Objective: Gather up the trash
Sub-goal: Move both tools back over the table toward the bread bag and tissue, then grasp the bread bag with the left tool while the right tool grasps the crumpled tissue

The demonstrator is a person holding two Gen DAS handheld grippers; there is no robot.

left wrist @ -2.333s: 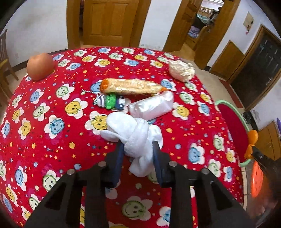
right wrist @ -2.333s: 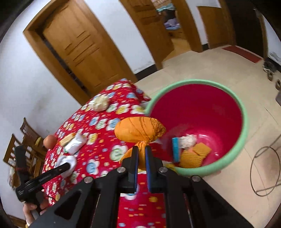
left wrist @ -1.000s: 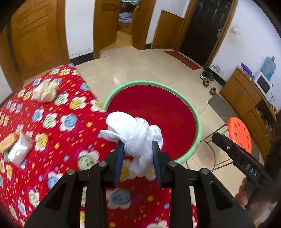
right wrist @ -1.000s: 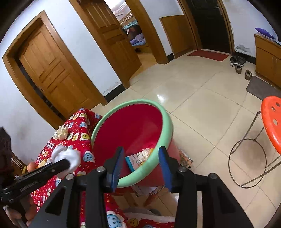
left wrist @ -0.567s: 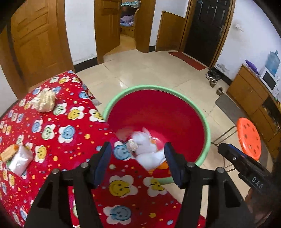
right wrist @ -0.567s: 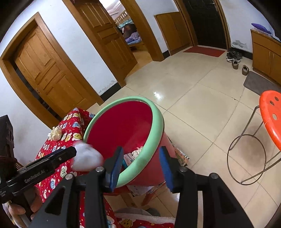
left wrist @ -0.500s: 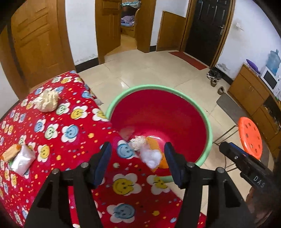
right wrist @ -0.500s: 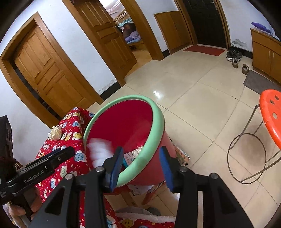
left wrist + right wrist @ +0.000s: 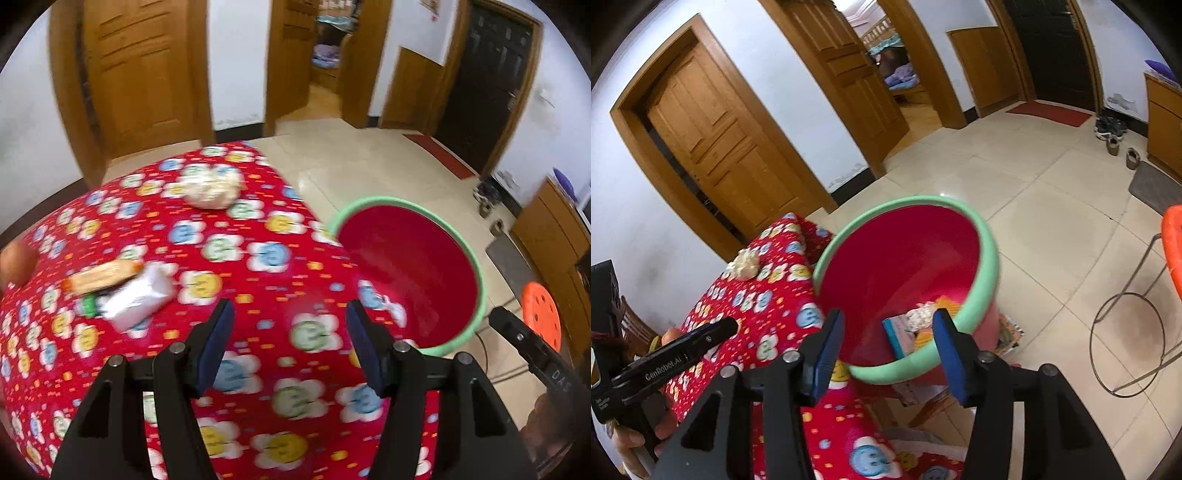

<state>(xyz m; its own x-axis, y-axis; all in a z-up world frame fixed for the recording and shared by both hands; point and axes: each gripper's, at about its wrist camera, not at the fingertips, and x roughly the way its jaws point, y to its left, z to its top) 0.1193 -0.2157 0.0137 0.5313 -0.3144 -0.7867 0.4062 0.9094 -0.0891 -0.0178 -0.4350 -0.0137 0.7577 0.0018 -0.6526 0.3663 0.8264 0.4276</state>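
Note:
A red bin with a green rim (image 9: 476, 266) (image 9: 988, 273) stands on the floor at the table's right edge; several pieces of trash (image 9: 923, 314) lie in its bottom. My left gripper (image 9: 291, 347) is open and empty over the red smiley tablecloth (image 9: 258, 288). My right gripper (image 9: 888, 349) is open and empty, just in front of the bin. On the table lie a crumpled pale wad (image 9: 212, 188) (image 9: 746, 264), an orange-gold wrapper (image 9: 103, 275), a silver-white packet (image 9: 135, 297) and a small green item (image 9: 86, 306).
An orange fruit (image 9: 14, 260) sits at the table's left edge. An orange stool (image 9: 541, 319) (image 9: 1171, 236) stands on the tiled floor right of the bin. Wooden doors line the back wall. A chair (image 9: 631, 328) is behind the table.
My left gripper opened over the bin and the white cloth wad fell in. It has since swung left, back over the table. The right gripper stays open near the bin.

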